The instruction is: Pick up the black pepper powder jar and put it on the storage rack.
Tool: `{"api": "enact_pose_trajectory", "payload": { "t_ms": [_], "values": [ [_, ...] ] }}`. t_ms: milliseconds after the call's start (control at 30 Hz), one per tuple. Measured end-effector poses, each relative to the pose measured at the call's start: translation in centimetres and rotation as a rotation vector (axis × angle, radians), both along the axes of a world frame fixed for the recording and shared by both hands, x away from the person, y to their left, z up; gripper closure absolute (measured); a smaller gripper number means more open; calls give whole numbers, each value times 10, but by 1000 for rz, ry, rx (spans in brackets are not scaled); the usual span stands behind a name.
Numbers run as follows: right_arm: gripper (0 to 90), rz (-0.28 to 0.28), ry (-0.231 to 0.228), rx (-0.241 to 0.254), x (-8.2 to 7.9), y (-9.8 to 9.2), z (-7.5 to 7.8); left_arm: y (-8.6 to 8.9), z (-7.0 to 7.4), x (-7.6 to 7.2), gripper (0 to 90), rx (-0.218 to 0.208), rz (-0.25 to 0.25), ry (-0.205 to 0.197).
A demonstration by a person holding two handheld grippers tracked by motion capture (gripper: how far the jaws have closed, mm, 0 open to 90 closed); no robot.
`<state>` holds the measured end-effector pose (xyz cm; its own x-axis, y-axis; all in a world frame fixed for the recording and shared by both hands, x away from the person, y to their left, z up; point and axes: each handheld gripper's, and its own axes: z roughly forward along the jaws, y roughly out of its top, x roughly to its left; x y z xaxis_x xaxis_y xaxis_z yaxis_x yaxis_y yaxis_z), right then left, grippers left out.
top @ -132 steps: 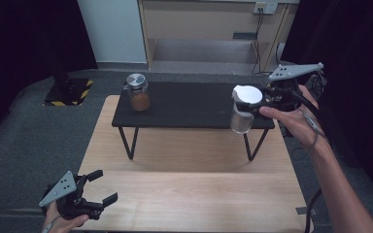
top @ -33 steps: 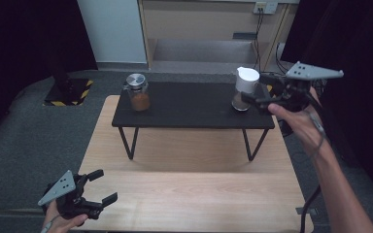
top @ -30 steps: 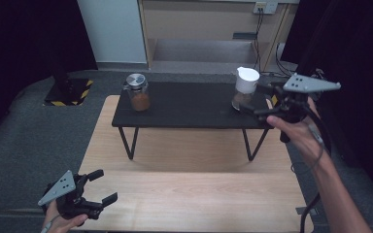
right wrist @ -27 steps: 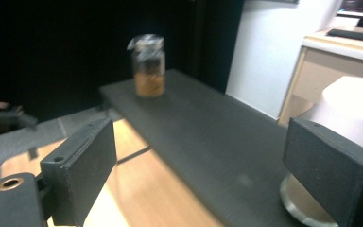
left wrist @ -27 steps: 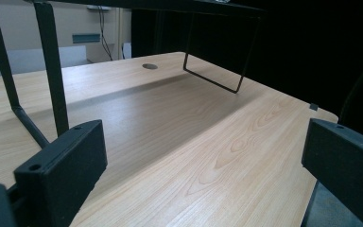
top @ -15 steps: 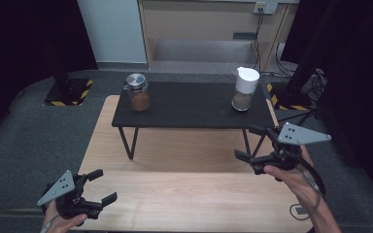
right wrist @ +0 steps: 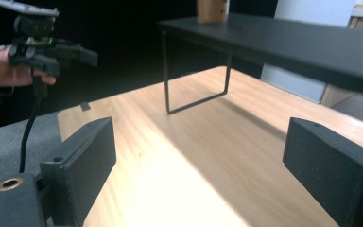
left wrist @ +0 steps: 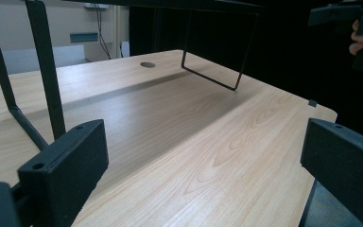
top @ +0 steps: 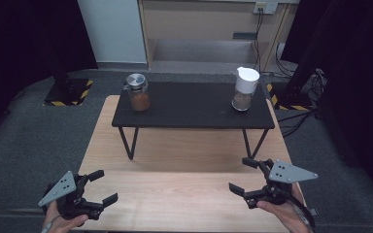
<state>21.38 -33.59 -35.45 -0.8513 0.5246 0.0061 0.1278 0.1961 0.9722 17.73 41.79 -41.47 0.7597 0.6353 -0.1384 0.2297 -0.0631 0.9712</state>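
I hold my left gripper (top: 98, 187) at seven o'clock and my right gripper (top: 252, 177) at five, jaws wide apart and empty, resting low by the pale wooden table (top: 175, 155).

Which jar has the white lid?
The jar at the right end of the black shelf: it wears a tall white cap. The other jar, at the left end, has a flat silver lid and orange-brown contents.

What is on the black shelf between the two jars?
Nothing: in the high view the black shelf is bare between the left jar and the white-lidded jar.
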Motion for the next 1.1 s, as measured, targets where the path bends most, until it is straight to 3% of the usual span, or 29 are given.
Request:
{"api": "enact_pose_trajectory", "payload": {
  "t_ms": [267,767,1100],
  "values": [
    [104,7,14,-7,-8,4,-21,-1,0,0,9,6,-4,1],
    [93,-8,9,8,-14,7,-42,-5,0,-1,10,17,-1,-9],
    [9,-163,-7,94,-29,4,-60,-6,0,-6,9,18,41,-40]
  ]
}}
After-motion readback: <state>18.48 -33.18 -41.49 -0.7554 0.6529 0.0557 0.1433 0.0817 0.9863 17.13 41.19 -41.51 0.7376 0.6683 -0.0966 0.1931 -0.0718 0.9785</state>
